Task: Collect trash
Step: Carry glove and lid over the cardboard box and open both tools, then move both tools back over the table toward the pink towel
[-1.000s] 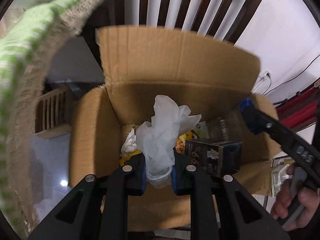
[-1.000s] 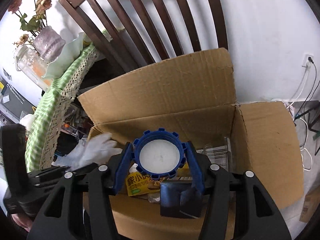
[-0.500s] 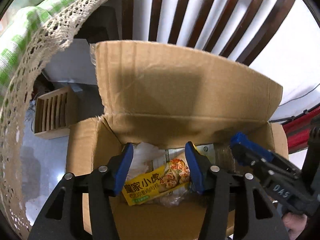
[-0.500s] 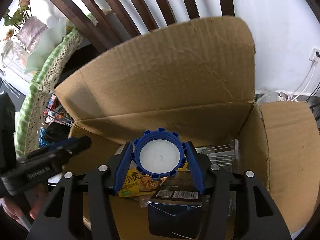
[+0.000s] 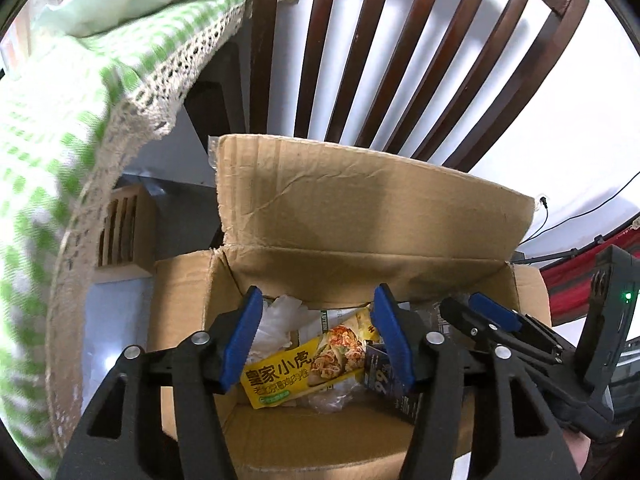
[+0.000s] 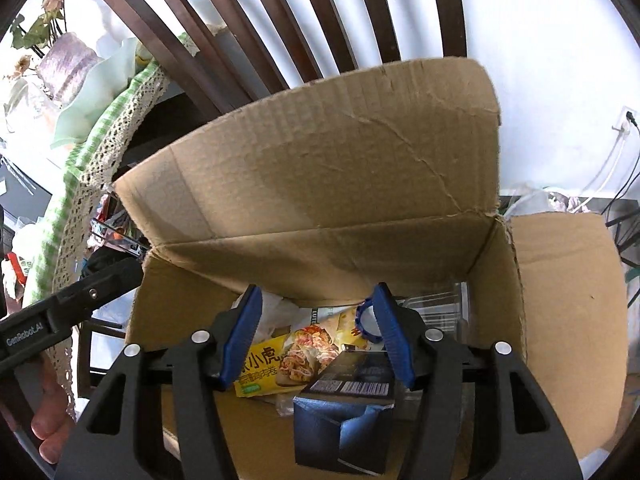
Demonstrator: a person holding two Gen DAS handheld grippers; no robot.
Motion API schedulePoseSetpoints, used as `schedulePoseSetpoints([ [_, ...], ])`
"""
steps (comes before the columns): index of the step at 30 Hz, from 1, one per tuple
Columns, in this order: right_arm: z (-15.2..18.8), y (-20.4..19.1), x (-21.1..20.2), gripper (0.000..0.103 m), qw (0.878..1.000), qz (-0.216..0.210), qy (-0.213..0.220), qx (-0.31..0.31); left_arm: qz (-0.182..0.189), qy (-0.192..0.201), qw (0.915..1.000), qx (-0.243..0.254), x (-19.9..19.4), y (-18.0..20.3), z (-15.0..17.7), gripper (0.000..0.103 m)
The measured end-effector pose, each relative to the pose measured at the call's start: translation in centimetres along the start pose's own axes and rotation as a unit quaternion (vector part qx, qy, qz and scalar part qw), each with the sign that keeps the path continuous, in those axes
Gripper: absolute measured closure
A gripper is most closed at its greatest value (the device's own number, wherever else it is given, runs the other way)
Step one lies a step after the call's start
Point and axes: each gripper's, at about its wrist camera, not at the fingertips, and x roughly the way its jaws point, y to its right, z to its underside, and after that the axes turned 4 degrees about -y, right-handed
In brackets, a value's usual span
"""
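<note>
Both hand-held grippers hover over the open box [image 5: 372,216], fingers spread, nothing between them. Left hand-held gripper [image 5: 318,336] is wide open above the left half of the box; right hand-held gripper [image 6: 318,336] is wide open above the middle.

Trash lies inside the box: a yellow wrapper [image 6: 288,364] on the floor of it, a white glove [image 5: 276,320] crumpled at the back left, a blue lid [image 6: 366,320] tilted at the back, just beside the right gripper's right finger, partly hidden by it. A dark carton [image 6: 346,412] with a torn top stands near the front, touching the wrapper's edge. A clear plastic piece [image 6: 436,312] sits at the back right; what it is I cannot tell.

Back flap of the box stands up against a chair [image 5: 360,60]. Side flap folded outward on the right. Green checked cloth [image 5: 60,128] with lace edge hangs at left, blurred in the left view.
</note>
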Motion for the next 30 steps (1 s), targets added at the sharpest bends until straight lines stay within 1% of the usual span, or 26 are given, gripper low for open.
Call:
schedulePoseSetpoints([
  [4,0.2,-0.3,-1.4,0.047,1.0,0.001,0.014,-0.005,0.002,0.014,0.9999,0.008,-2.0,0.2,0.3,0.048],
  [8,0.5,-0.7,-2.7,0.041,1.0,0.012,0.024,-0.011,-0.001,0.034,0.9993,0.017,-4.2,0.0,0.9,0.047],
  [11,0.9,-1.3,-3.7,0.041,0.999,0.022,0.033,-0.018,-0.005,0.046,0.9987,0.021,-5.4,-0.3,1.8,0.044],
  [14,1.1,-2.0,-4.9,0.039,0.998,0.038,0.045,-0.029,-0.003,0.057,0.9981,0.021,-6.4,-0.8,2.8,0.043],
  [19,1.9,-3.9,-6.1,0.037,0.993,0.087,0.054,-0.065,-0.003,0.083,0.9963,0.021,-8.9,-1.7,4.0,0.042],
  [26,3.0,-6.5,-7.6,0.036,0.99,0.091,0.071,-0.084,-0.007,0.129,0.9916,0.006,-13.5,-4.2,5.5,0.039],
  [30,3.7,-8.6,-8.4,0.035,0.988,0.091,0.082,-0.098,-0.01,0.146,0.9892,-0.002,-15.5,-5.8,6.4,0.039],
])
